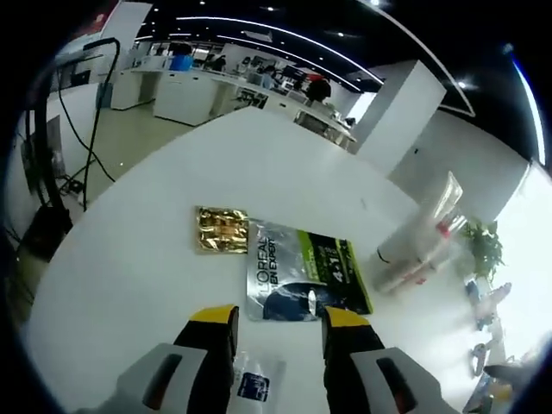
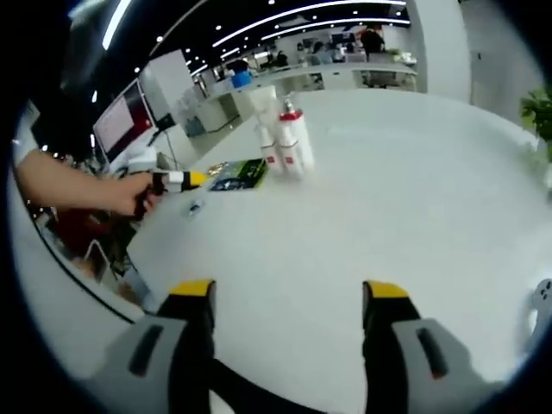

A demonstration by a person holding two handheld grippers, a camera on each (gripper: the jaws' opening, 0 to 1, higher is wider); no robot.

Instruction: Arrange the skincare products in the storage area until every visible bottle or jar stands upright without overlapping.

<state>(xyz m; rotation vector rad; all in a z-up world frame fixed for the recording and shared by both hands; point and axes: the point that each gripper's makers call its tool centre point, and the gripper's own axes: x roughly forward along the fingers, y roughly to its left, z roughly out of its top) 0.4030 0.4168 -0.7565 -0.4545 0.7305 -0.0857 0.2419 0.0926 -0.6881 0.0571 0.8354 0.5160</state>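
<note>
White bottles with red labels (image 2: 289, 142) stand upright close together on the white table (image 2: 414, 198); in the left gripper view the bottles (image 1: 423, 240) look blurred and slanted at the right. A dark L'Oreal sachet (image 1: 306, 280) lies flat beside a gold sachet (image 1: 222, 230). A small clear sachet with a blue label (image 1: 254, 384) lies between the jaws of my left gripper (image 1: 278, 332), which is open. A hand holds that left gripper (image 2: 168, 181) next to the L'Oreal sachet (image 2: 240, 172). My right gripper (image 2: 289, 297) is open over bare table.
A green plant (image 1: 483, 246) stands past the table's right side, also the plant (image 2: 539, 112). A grey object (image 2: 542, 302) shows at the right edge. Cables and a stand (image 1: 52, 164) are on the floor at left. Office desks stand behind.
</note>
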